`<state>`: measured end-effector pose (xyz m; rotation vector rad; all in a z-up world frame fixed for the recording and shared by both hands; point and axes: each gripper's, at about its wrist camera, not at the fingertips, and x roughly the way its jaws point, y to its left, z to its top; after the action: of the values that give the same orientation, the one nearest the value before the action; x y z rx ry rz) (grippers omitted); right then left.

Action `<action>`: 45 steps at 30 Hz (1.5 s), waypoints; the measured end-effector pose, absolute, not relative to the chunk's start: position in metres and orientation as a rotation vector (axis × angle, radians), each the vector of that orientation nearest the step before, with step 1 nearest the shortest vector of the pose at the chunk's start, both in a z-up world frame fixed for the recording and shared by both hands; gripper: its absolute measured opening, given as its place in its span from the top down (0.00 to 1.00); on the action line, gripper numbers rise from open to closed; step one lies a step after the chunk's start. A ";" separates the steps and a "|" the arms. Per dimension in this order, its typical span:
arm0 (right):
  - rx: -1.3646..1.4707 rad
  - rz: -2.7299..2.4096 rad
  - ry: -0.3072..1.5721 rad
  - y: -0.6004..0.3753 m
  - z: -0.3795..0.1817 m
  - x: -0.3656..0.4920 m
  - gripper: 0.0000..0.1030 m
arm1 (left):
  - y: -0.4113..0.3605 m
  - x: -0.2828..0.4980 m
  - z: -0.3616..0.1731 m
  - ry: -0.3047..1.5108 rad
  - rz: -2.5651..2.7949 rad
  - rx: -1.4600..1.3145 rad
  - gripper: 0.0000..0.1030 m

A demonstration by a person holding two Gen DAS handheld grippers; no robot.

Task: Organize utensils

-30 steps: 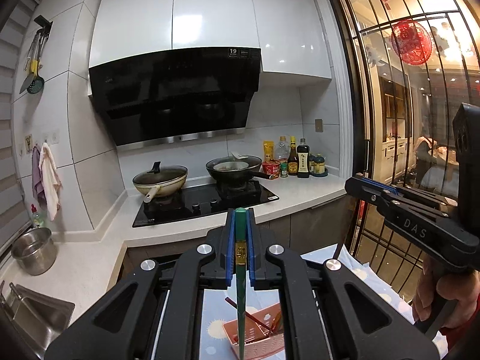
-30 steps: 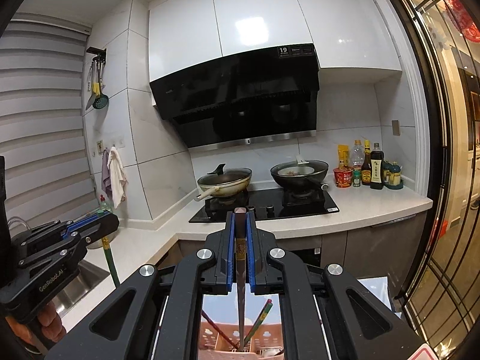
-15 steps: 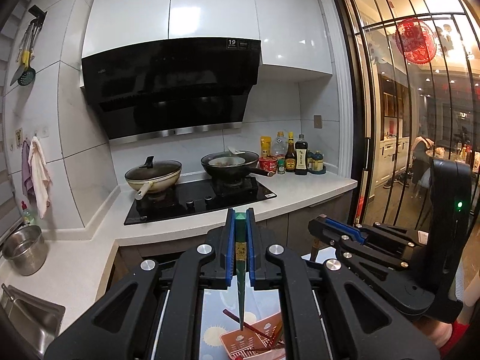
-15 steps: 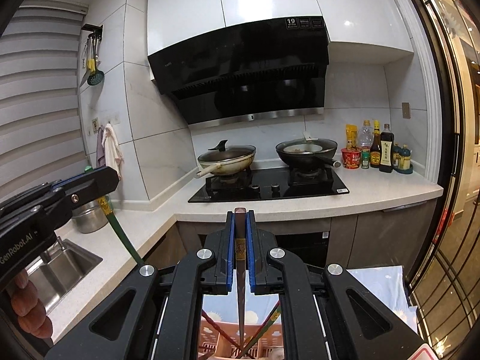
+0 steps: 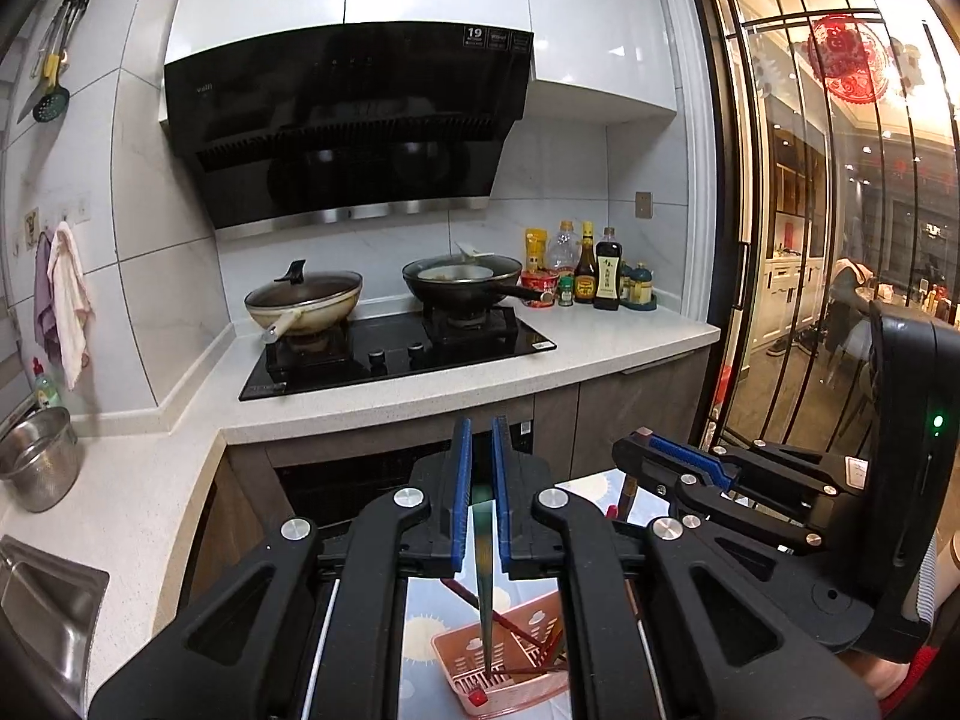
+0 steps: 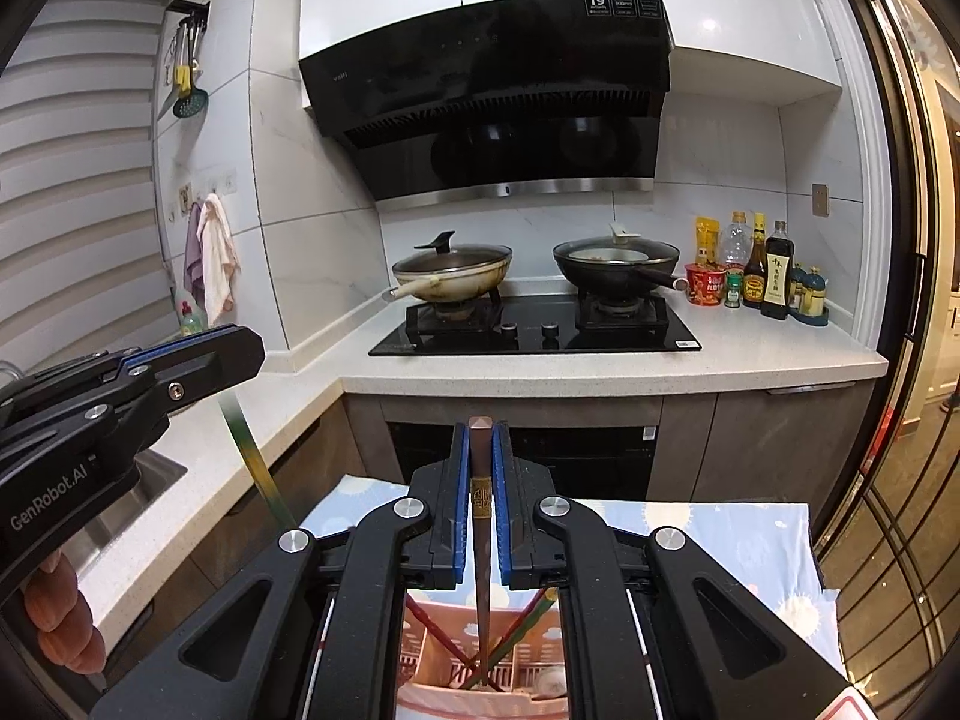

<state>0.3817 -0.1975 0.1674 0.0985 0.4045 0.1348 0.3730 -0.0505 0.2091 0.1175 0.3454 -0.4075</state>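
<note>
Left wrist view: my left gripper (image 5: 478,480) pinches a green chopstick (image 5: 485,588), tip-down inside the pink basket (image 5: 510,699) directly below; right wrist view: my right gripper (image 6: 480,462) pinches a brown chopstick (image 6: 480,570), likewise plumb, tip in the basket.

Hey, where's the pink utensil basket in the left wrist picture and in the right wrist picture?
Left wrist view: the pink utensil basket sits at the bottom centre, below the left gripper, on the patterned cloth.
Right wrist view: the basket is at the bottom centre, partly hidden behind the right gripper, with chopsticks standing in it.
Shared landmark: the black wok on the stove's right burner.
</note>
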 end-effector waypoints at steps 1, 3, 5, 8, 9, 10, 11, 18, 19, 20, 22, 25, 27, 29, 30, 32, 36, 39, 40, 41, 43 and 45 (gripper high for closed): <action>0.099 0.132 0.409 -0.198 0.165 0.382 0.93 | -0.050 0.374 0.207 0.350 -0.403 0.117 0.92; 0.100 0.123 0.408 -0.199 0.161 0.380 0.90 | -0.049 0.375 0.204 0.356 -0.392 0.120 0.92; 0.100 0.118 0.406 -0.200 0.160 0.378 0.88 | -0.048 0.375 0.202 0.357 -0.378 0.117 0.82; 0.097 0.115 0.402 -0.200 0.160 0.373 0.86 | -0.044 0.374 0.198 0.358 -0.358 0.112 0.70; 0.094 0.113 0.400 -0.200 0.160 0.371 0.82 | -0.043 0.373 0.197 0.361 -0.356 0.110 0.66; 0.091 0.112 0.397 -0.201 0.160 0.369 0.79 | -0.042 0.373 0.195 0.364 -0.352 0.108 0.65; 0.086 0.108 0.394 -0.201 0.160 0.366 0.76 | -0.041 0.371 0.194 0.366 -0.350 0.108 0.64; 0.094 0.094 0.391 -0.212 0.156 0.339 0.66 | -0.032 0.355 0.184 0.383 -0.330 0.096 0.52; 0.098 0.091 0.395 -0.214 0.154 0.333 0.66 | -0.031 0.351 0.182 0.385 -0.328 0.096 0.51; 0.102 0.089 0.399 -0.215 0.153 0.329 0.65 | -0.031 0.347 0.180 0.385 -0.323 0.104 0.51; 0.109 0.087 0.408 -0.218 0.148 0.318 0.65 | -0.031 0.337 0.176 0.385 -0.313 0.116 0.51; 0.106 0.089 0.422 -0.221 0.142 0.302 0.65 | -0.031 0.320 0.169 0.386 -0.305 0.126 0.48; 0.101 0.086 0.431 -0.222 0.138 0.290 0.65 | -0.031 0.309 0.163 0.384 -0.297 0.126 0.39; 0.095 0.078 0.435 -0.223 0.135 0.278 0.62 | -0.029 0.298 0.158 0.391 -0.299 0.119 0.38; 0.094 0.074 0.437 -0.223 0.133 0.272 0.59 | -0.028 0.293 0.155 0.396 -0.302 0.116 0.38; 0.096 0.070 0.444 -0.224 0.130 0.260 0.57 | -0.025 0.285 0.151 0.405 -0.306 0.107 0.36; 0.076 0.058 0.460 -0.222 0.123 0.240 0.51 | -0.025 0.267 0.141 0.413 -0.304 0.104 0.26; 0.061 0.043 0.465 -0.221 0.118 0.225 0.46 | -0.024 0.254 0.134 0.419 -0.301 0.099 0.19; 0.060 0.041 0.468 -0.221 0.117 0.221 0.45 | -0.023 0.251 0.132 0.419 -0.294 0.099 0.16; 0.061 0.042 0.470 -0.221 0.115 0.216 0.42 | -0.024 0.249 0.130 0.419 -0.285 0.098 0.13; 0.060 0.037 0.473 -0.221 0.112 0.209 0.39 | -0.023 0.243 0.125 0.426 -0.282 0.095 0.11; 0.062 0.036 0.479 -0.220 0.108 0.202 0.35 | -0.020 0.239 0.121 0.435 -0.276 0.087 0.08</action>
<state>0.2021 -0.2198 0.1076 0.0616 0.4788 0.0357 0.2389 -0.0203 0.1206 0.0866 0.4353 -0.2762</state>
